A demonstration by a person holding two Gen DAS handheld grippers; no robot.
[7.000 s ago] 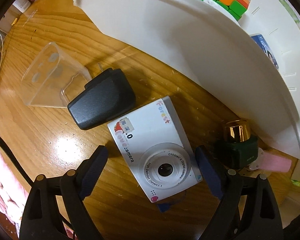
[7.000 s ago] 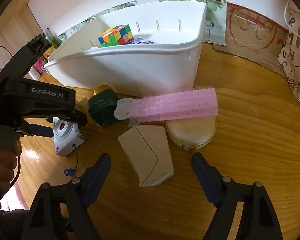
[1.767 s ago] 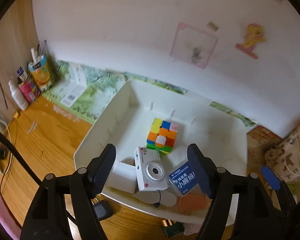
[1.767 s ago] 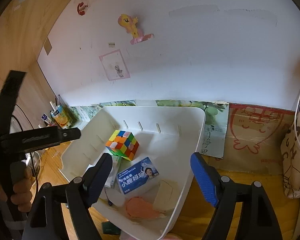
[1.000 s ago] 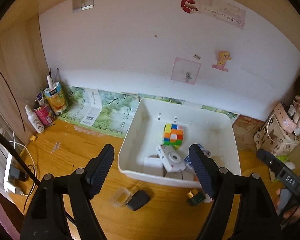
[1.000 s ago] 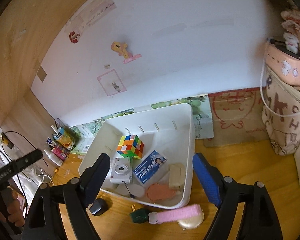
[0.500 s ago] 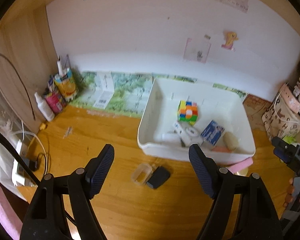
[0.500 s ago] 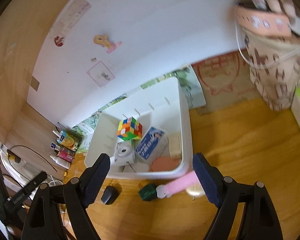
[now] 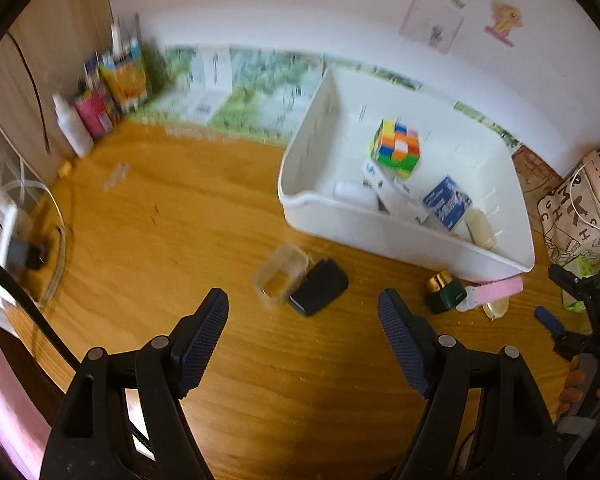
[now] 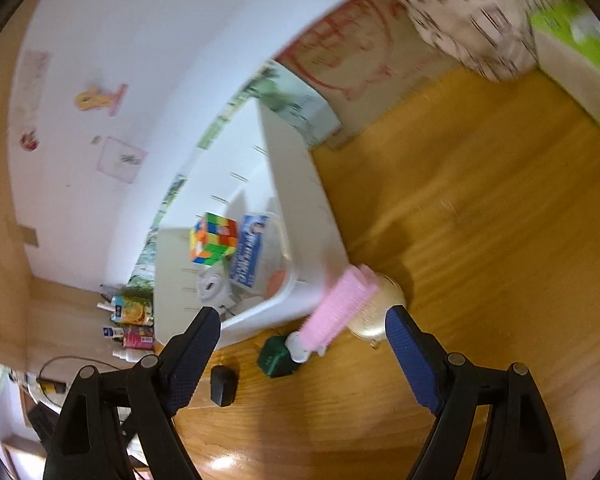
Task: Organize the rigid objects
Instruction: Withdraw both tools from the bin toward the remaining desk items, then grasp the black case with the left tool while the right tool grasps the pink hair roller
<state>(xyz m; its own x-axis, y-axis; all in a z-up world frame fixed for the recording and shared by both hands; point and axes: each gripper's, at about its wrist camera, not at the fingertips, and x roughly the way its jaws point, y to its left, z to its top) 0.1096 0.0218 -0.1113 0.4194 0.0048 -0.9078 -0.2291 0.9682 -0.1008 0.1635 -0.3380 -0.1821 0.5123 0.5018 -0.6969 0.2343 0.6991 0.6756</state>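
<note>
Nearest the left gripper (image 9: 303, 318), its jaws stand apart with nothing between them, hanging above bare wood of the table (image 9: 148, 216). Just beyond its fingertips, in front of the white bin (image 9: 380, 222), lie a clear plastic box (image 9: 280, 278) and a black case (image 9: 319, 293), touching each other. The box is likely light, thin-walled and slippery, best taken across its short sides; the case looks stiff and rounded, so a grip across its narrow width should hold.

The right gripper (image 10: 302, 344) is likewise parted and empty. Between and just past its fingers, against the bin's near wall, sit a green bottle (image 10: 276, 356), a pink brush (image 10: 342, 306) resting partly on it, and a round gold compact (image 10: 374, 312) under the brush's far end. The brush is long and light, its bristles yielding, so its rigid back is the place to pinch. The bottle is probably glass and heavier.

Farther off, inside the bin, rest a colour cube (image 9: 396, 148), a white toy camera (image 10: 212, 286), though blurred, and a blue card box (image 9: 446, 202).
</note>
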